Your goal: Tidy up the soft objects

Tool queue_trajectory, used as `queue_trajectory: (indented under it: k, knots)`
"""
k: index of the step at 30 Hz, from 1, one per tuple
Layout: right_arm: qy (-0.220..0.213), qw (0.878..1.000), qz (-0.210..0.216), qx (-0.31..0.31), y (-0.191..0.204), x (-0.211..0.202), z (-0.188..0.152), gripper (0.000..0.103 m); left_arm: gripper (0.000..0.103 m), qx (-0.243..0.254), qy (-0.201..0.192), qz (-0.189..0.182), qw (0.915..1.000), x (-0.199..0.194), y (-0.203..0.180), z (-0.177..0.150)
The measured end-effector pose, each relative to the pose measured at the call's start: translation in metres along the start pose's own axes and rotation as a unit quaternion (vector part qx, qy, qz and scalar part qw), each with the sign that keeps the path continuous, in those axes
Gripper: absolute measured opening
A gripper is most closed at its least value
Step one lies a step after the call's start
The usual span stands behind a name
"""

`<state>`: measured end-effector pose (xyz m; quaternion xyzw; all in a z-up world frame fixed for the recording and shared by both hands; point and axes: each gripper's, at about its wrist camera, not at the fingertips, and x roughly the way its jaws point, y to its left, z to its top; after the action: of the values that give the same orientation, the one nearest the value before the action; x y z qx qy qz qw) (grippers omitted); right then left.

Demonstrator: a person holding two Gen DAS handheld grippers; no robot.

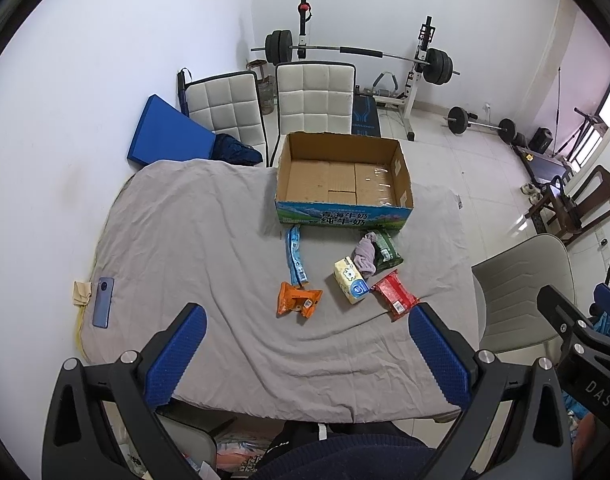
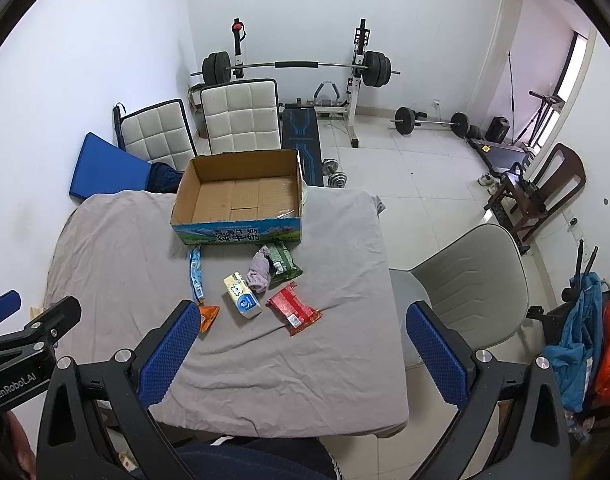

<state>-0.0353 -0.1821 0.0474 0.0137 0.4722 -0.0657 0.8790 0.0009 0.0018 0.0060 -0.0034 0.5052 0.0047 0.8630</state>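
Cardboard box [image 1: 345,176] sits empty at the table's far side with the soft packets, orange packet [image 1: 299,302] nearest, scattered before it, so the left gripper [image 1: 305,356] and right gripper [image 2: 299,356], both wide open and holding nothing, should descend squarely over one packet.

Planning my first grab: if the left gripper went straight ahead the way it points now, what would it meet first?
Most likely the orange packet, which lies centred ahead of the open left gripper on the grey cloth. Depth is uncertain; if the line runs steeper, bare cloth comes first.
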Motion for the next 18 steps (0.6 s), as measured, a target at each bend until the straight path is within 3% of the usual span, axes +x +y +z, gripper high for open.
queue_trajectory:
  k: [18]
  knots:
    - [-0.007, 1.000, 0.001, -0.001, -0.0053, -0.0037, 0.0002, 0.103, 0.103, 0.000, 0.002, -0.003, 1.0000, 0.0033, -0.0010, 0.0011]
